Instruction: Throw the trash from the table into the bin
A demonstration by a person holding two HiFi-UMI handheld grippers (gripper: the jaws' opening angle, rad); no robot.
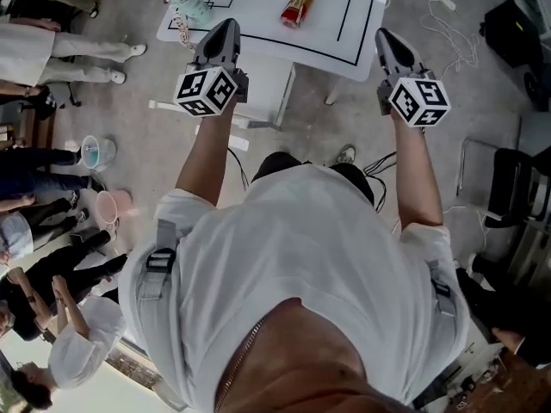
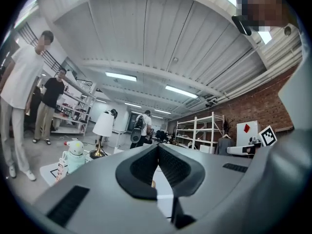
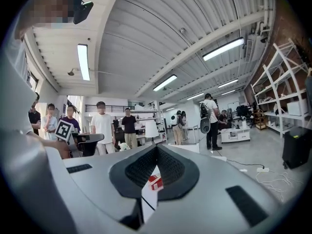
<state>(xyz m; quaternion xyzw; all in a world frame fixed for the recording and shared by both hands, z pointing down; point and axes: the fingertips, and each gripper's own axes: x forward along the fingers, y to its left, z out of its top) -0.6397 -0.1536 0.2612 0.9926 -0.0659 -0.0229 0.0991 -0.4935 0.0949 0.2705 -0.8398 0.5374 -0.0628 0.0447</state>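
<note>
Held left tongs (image 1: 224,26) and right tongs (image 1: 386,36) shut, empty. Looked like approach step only; needed opening for crushed red-and-gold can (image 1: 298,7) on white black-lined worktop (image 1: 250,11), ahead between them.

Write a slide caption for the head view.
Person, seen from above, holds the shut left claw and right claw out toward a white table bearing a red can.
</note>
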